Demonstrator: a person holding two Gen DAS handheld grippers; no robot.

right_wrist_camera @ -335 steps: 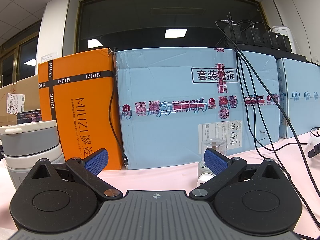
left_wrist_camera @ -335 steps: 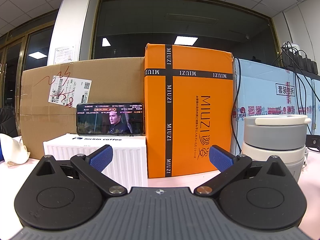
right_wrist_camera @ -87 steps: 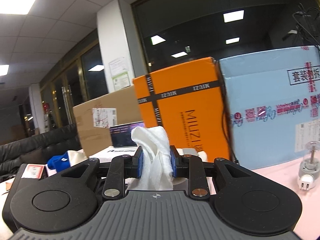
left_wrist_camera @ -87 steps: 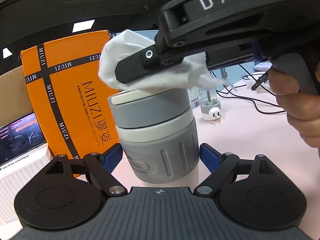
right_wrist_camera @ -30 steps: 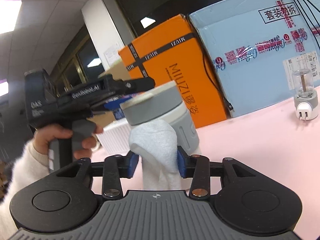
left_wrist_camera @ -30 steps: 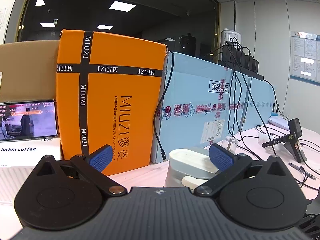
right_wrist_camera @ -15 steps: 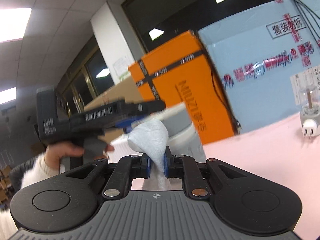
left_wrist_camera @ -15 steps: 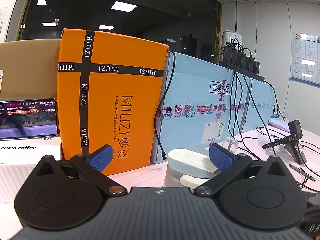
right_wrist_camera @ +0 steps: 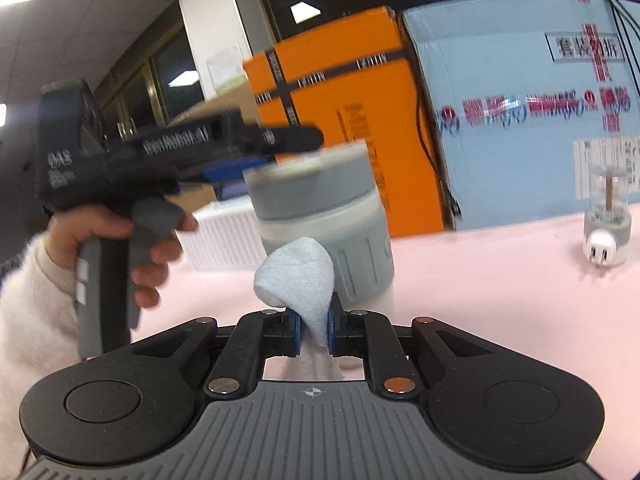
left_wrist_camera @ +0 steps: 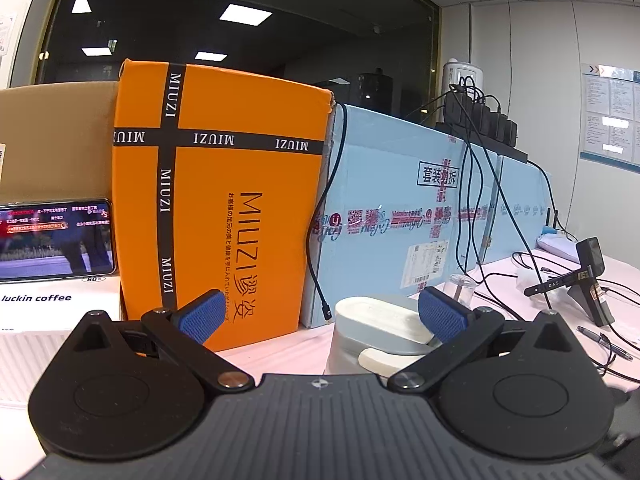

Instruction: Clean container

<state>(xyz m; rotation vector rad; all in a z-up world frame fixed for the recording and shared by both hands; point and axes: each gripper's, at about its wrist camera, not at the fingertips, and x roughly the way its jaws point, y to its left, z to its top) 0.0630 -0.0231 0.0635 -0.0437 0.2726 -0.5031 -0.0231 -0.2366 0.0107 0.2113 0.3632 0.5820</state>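
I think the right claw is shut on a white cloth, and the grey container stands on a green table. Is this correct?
Not quite. The right claw is shut on the white cloth, and the grey container stands upright, but the table is pink, not green. The right wrist view shows it.

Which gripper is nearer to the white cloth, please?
Right gripper: its fingers pinch the cloth before the container; left gripper, open, sits at the lid, clear of the cloth.

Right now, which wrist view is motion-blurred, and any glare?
Right wrist view: blurred, smearing the orange box print and the container; the cloth stays fairly sharp. Left wrist view: sharp, fisheye-bent, ceiling lights mirrored in the dark window.
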